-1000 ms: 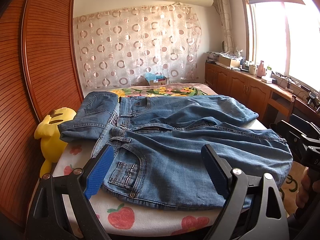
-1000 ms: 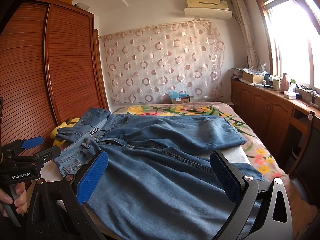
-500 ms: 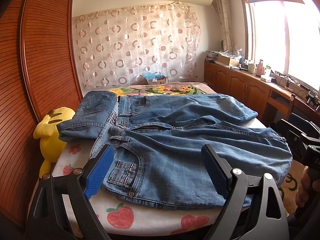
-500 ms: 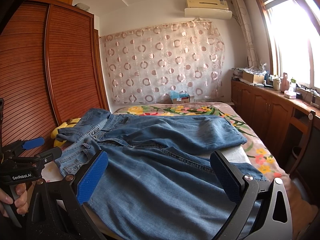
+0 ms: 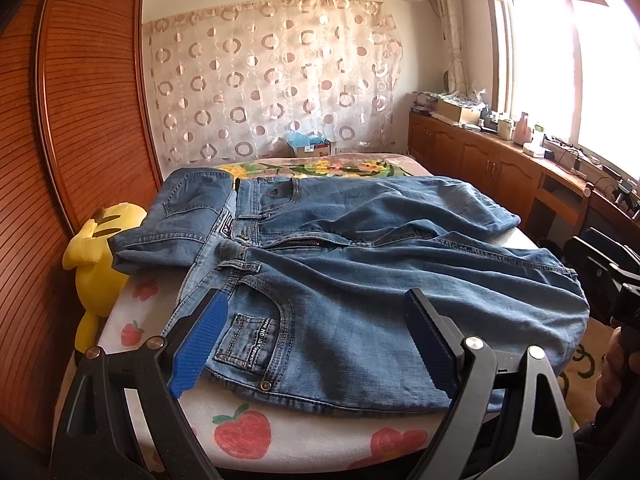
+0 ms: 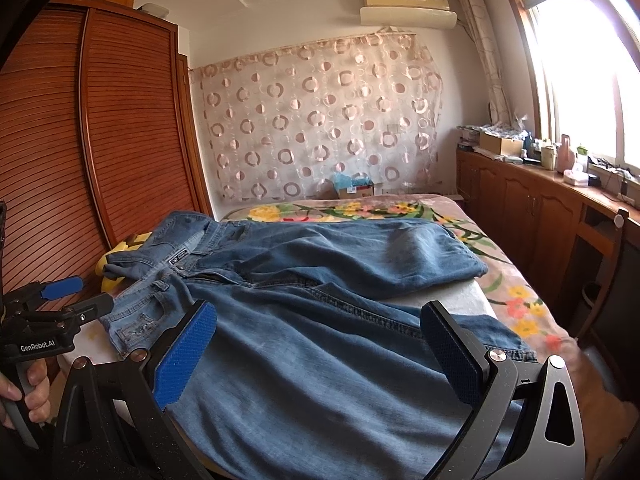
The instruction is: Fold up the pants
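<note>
Left claw [image 5: 316,340] released, low centre over jeans [image 5: 360,280] waistband pocket; right claw [image 6: 320,352] released over leg, legs running right.

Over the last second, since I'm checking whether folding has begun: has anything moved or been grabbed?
Nothing visibly changed. The jeans lie spread on the bed as before, and the left gripper and right gripper stay open above the near edge, holding nothing.

Daylight enters through window [image 5: 568,52] at right; panes blown out, glare. Room bright, shadows soft. Fisheye bends edges; corners vignette black. Focus sharp.
</note>
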`<state>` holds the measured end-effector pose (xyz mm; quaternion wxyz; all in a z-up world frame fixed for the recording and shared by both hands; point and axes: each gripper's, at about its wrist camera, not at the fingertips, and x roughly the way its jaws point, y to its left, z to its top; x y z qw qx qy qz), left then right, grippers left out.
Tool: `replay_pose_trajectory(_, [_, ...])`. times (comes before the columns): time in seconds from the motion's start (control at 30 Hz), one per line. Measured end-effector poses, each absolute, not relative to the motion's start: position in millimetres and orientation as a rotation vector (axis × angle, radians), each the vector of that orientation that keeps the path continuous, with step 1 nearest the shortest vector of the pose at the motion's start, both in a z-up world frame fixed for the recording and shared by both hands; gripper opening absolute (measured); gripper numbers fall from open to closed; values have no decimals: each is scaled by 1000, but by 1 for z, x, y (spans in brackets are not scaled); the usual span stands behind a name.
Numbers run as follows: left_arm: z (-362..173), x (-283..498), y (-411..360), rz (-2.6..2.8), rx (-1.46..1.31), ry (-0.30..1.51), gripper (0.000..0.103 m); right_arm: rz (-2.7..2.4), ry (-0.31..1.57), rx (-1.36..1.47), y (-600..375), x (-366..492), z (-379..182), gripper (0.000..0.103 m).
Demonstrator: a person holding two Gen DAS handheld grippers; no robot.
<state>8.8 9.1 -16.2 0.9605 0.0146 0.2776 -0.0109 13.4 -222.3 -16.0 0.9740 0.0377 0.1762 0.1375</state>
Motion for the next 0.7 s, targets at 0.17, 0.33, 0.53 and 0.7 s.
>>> replay_pose_trajectory(0.17, [-19,15,17,-14,44,577,89,267,359,70,-224,15,-16,102])
replay_pose_trajectory(0.33, [-21,23,23,-25,51,595,89,260,355,56,-223,16,-12,102])
replay_pose_trajectory(0.53, [-32,34,25,-50,65,643,89,252,354,24,-223,15,-20,98])
replay_pose_trajectory(0.7, [-49,48,29,-52,80,714,89,238,386,-2,-226,22,-31,96])
